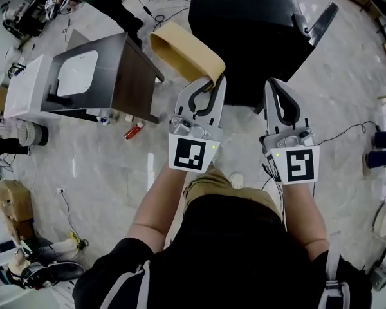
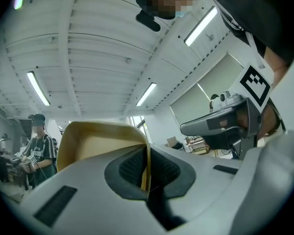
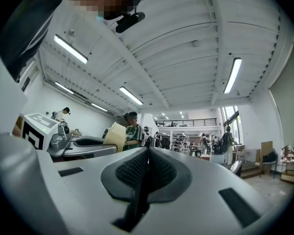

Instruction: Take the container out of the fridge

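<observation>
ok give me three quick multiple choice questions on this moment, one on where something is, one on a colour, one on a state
1. Where is the shallow tan container?
a) lying on the pale floor
b) clamped by its rim in the left tool
c) standing on the steel table

2. What colour is the boxy fridge ahead of the person?
a) white
b) black
c) red

3. How does the right tool stand?
a) shut, with nothing in it
b) wide open
c) shut on the container

Answers:
1 b: the left gripper view shows the thin rim pinched between the pads.
2 b: the head view shows its body dark all over.
3 a: the right gripper view shows the pads together with nothing between them.
</observation>
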